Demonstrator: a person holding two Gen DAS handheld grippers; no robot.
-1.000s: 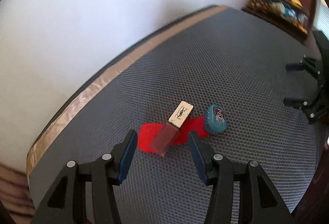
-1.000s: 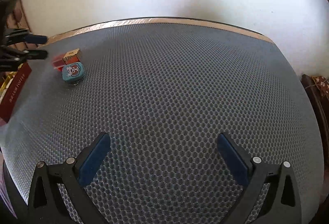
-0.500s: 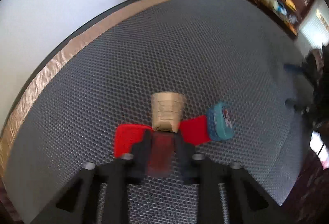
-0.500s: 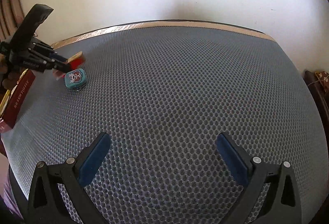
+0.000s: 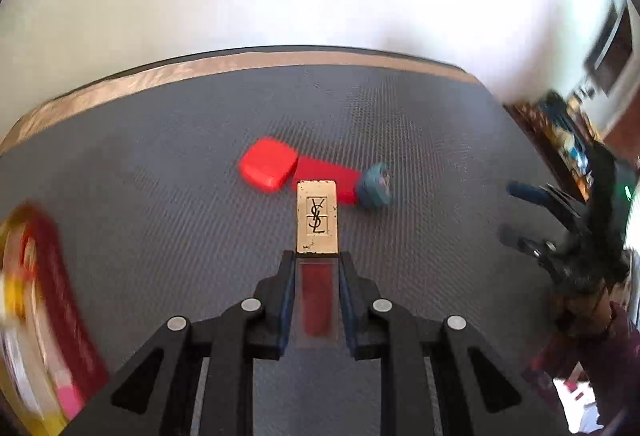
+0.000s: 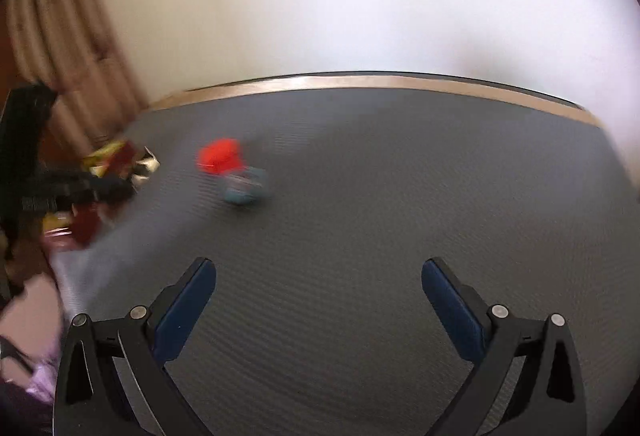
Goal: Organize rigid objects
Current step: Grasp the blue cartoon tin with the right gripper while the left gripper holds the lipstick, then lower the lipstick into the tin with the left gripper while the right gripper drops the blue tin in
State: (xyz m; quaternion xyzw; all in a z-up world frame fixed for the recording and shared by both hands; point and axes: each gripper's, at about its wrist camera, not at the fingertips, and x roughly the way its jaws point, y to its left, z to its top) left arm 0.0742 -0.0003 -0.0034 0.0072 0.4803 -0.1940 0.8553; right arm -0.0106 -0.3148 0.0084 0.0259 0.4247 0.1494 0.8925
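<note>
grey mat [image 5: 160,163] beneath left tongs [image 5: 316,268] clamping lipstick [image 5: 317,220].

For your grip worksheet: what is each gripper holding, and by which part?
Left gripper holds the lip gloss tube by its red lower body, gold cap protruding. Right gripper holds nothing.

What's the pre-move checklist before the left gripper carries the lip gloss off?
1. Left gripper shut on the lip gloss: ok, both pads press its clear red body.
2. Gloss in line with the fingers, gold cap forward: ok.
3. Gloss clear of the red case and teal tin: ok in the right wrist view, where it sits well apart from both.
4. Right gripper open and holding nothing: ok.
5. Right gripper out of the left's way: ok, it stands off at the right edge of the mat.
6. Drop spot chosen: cannot tell; the red box is blurred.
</note>
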